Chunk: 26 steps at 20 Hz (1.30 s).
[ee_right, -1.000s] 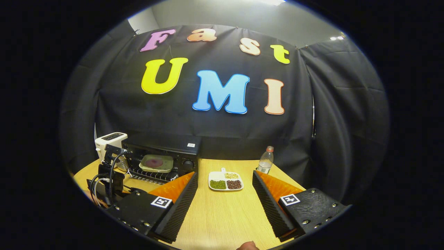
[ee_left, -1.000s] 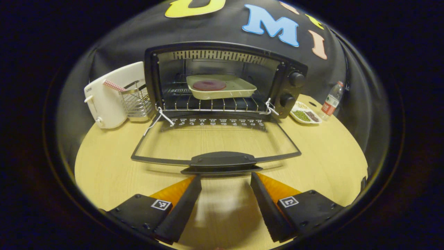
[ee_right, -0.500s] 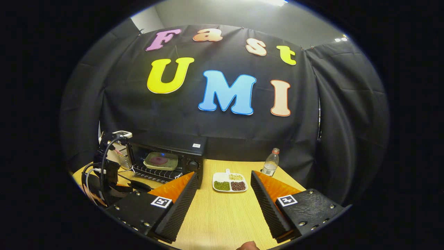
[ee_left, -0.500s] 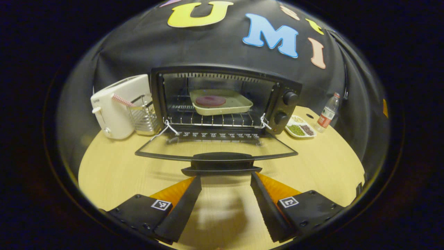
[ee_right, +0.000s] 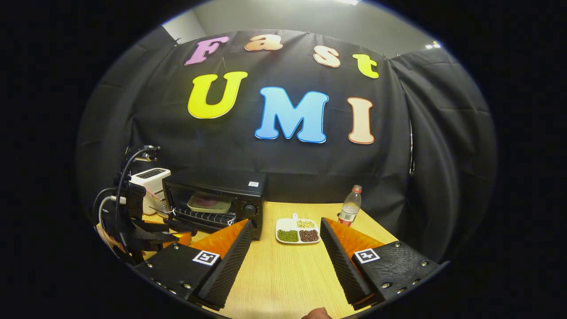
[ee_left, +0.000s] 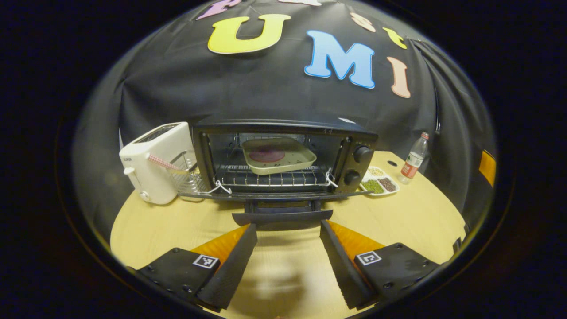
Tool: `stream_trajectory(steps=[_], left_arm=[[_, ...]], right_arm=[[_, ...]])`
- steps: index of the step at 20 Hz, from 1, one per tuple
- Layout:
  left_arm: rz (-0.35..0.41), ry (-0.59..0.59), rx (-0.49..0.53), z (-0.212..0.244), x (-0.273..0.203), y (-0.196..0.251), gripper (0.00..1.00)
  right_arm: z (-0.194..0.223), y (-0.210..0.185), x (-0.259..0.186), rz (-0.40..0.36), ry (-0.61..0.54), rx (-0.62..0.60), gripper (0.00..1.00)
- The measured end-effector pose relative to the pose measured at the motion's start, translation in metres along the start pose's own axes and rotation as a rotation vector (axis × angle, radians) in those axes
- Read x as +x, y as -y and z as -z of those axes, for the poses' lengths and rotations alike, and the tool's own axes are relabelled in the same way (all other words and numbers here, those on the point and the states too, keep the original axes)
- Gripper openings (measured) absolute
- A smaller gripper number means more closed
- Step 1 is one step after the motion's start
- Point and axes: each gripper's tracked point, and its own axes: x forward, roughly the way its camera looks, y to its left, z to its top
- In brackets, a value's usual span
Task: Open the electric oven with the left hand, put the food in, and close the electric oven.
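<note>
Pale wood table (ee_left: 412, 212) runs under my left gripper (ee_left: 288, 257): fingers spread wide, empty, just short of the handle (ee_left: 282, 216) of the oven's (ee_left: 283, 155) dropped door, the food tray (ee_left: 278, 155) on the rack inside. My right gripper (ee_right: 285, 261) hangs equally wide, empty, above the table, the oven far left.

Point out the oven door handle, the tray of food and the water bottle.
oven door handle (ee_left: 282, 216): left gripper view, middle of the bar.
tray of food (ee_left: 278, 155): left gripper view, its floor.
water bottle (ee_right: 349, 207): right gripper view, its body.
</note>
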Motion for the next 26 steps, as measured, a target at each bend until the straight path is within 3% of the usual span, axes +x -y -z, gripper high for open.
stream_trajectory(steps=[2, 8, 12, 19, 24, 26], left_arm=[[-0.002, 0.032, 0.022, -0.015, 0.002, 0.0, 1.0], [-0.017, 0.115, 0.054, -0.059, 0.013, -0.006, 0.97], [-0.021, 0.237, 0.043, -0.095, 0.002, -0.004, 1.0], [-0.034, 0.478, 0.032, -0.152, -0.093, 0.028, 0.96], [-0.095, 0.568, 0.009, -0.164, -0.172, 0.056, 1.0], [-0.124, 0.585, 0.001, -0.16, -0.202, 0.066, 0.94]], right_arm=[[-0.001, 0.001, 0.002, 0.004, 0.001, 0.004, 0.95], [0.003, 0.007, 0.002, 0.027, -0.012, 0.028, 0.95], [-0.001, 0.018, -0.001, 0.041, 0.001, 0.044, 0.95], [-0.03, 0.037, -0.02, -0.011, 0.065, 0.074, 0.95], [-0.054, 0.063, -0.052, -0.074, 0.137, 0.073, 0.95], [-0.055, 0.072, -0.065, -0.106, 0.16, 0.077, 0.95]])
